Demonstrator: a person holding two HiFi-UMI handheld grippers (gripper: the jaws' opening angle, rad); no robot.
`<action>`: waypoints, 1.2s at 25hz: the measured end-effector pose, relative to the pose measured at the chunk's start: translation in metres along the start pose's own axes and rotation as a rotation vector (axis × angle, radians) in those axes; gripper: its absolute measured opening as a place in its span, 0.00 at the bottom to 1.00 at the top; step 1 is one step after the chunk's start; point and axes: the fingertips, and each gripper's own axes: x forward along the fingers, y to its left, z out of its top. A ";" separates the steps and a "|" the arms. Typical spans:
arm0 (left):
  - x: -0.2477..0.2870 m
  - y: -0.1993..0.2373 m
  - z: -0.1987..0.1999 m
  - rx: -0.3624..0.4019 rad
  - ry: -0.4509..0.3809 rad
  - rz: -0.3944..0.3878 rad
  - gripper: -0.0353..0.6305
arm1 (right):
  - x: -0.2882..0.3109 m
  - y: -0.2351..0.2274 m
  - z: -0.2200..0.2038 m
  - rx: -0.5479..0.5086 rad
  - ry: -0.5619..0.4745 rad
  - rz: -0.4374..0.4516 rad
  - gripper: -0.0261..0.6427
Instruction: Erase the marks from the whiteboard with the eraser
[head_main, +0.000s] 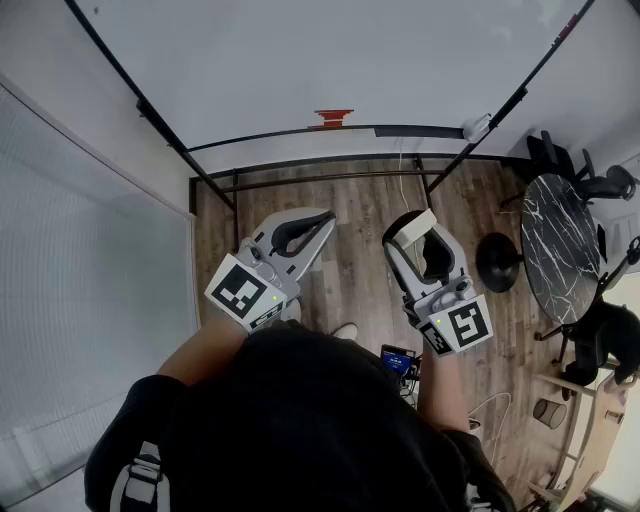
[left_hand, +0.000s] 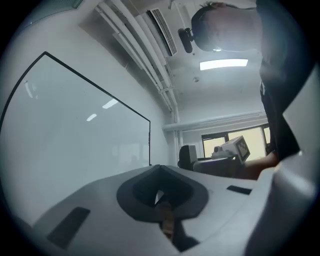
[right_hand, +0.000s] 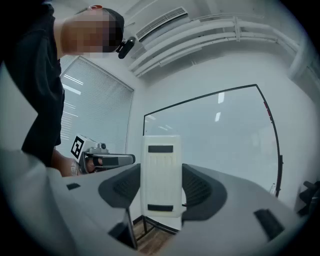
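The whiteboard (head_main: 330, 60) stands ahead on a black-framed stand; a small red mark (head_main: 333, 118) sits low on it, just above the dark tray (head_main: 420, 131). My right gripper (head_main: 412, 228) is shut on a white eraser (head_main: 411, 225), held upright between the jaws (right_hand: 161, 175), short of the board. My left gripper (head_main: 322, 224) is beside it on the left, shut with nothing in it (left_hand: 160, 172). The whiteboard surface looks blank in the left gripper view (left_hand: 75, 135) and in the right gripper view (right_hand: 215, 135).
Wood floor (head_main: 360, 215) lies below the stand legs. A round marble table (head_main: 560, 245) with black chairs (head_main: 600, 185) and a black stool base (head_main: 498, 262) is at the right. Window blinds (head_main: 90, 260) run along the left. A small white object (head_main: 478, 127) sits at the tray's right end.
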 end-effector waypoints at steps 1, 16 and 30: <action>0.000 0.000 -0.001 0.000 -0.002 0.002 0.06 | 0.002 0.003 0.001 0.005 -0.007 0.008 0.41; 0.006 -0.011 -0.017 -0.018 0.004 0.036 0.06 | -0.013 -0.006 -0.012 0.003 0.039 0.011 0.41; 0.050 -0.036 -0.022 0.006 0.022 0.078 0.06 | -0.040 -0.051 -0.015 0.009 0.008 0.023 0.41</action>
